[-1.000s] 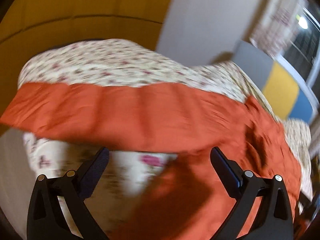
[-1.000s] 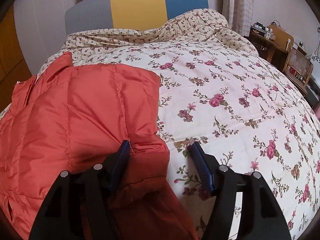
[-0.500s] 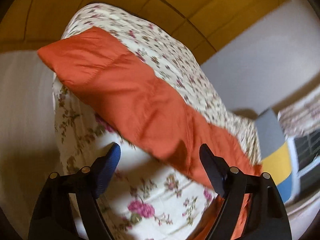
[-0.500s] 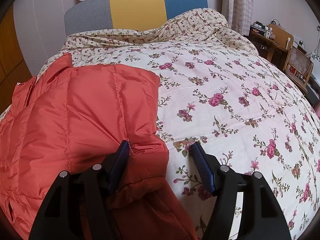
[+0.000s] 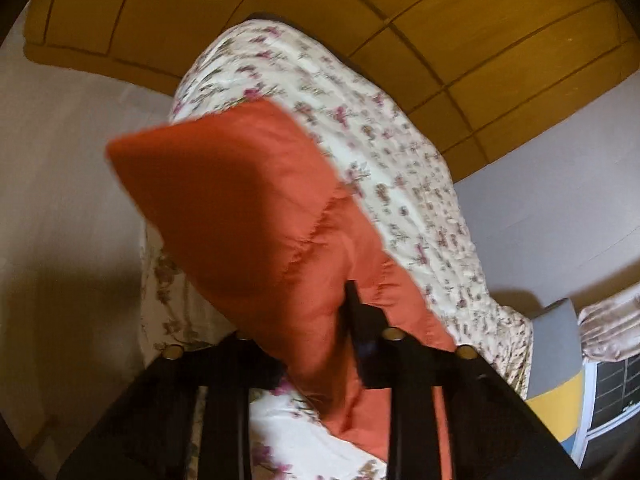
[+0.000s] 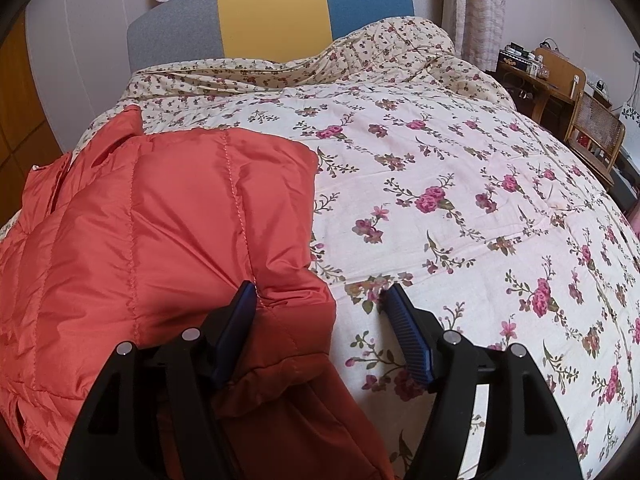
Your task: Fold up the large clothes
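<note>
Since the earlier frame, the left gripper has been rolled and brought onto the orange jacket, its jaws just closed on a fold. The right gripper is held spread over the jacket's edge, gripping nothing. The jacket lies on the quilt.

Your left wrist view is dim, warm-toned and motion-blurred: the floral bedspread print smears, and the orange jacket edge is soft. A dark shadow falls on the wall at lower left. Your right wrist view is sharp and evenly lit, probably daylight from the curtained window behind the headboard, though the source is hard to confirm. The jacket's fabric shows mild sheen. Both views have heavy fisheye bending and black corner vignetting.
</note>
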The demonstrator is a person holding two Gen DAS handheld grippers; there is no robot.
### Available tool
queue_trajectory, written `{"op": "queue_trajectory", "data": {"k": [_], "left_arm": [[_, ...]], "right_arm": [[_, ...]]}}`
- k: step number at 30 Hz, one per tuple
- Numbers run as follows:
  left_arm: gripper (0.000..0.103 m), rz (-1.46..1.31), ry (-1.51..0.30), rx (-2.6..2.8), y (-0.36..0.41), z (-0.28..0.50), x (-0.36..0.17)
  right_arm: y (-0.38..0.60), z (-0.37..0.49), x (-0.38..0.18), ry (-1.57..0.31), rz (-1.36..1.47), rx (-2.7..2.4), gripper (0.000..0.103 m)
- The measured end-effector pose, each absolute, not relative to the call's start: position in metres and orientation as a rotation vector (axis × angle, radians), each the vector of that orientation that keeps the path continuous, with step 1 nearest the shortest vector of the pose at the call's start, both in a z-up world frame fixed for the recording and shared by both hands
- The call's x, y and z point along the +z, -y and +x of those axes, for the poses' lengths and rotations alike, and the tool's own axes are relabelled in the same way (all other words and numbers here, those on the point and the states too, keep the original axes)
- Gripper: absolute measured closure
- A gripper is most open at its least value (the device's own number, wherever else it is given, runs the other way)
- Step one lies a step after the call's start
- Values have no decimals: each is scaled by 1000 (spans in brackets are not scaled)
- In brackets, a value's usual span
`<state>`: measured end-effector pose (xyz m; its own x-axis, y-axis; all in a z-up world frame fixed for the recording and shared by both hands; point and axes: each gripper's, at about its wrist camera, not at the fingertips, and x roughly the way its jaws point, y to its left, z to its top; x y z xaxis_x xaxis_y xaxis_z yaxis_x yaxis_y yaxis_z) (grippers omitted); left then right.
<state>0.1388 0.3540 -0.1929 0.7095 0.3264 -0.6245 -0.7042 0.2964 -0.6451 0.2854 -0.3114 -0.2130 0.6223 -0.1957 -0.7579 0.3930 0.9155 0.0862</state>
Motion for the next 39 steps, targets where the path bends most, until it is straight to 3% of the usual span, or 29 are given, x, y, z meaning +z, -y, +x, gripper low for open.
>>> {"op": "queue_trajectory", "data": {"k": [11, 20, 29, 39], "left_arm": [[84, -482, -289, 568, -230, 185, -106], [84, -170, -270, 350, -114, 217, -74], [84, 0, -289, 134, -15, 237, -75], [84, 195, -391, -14, 65, 253, -117]], "right_arm": [[311, 286, -213, -833, 261, -342, 35], [310, 287, -214, -833, 268, -342, 35], [310, 286, -214, -832, 269, -342, 35], [309, 286, -214, -831, 269, -342, 35]]}}
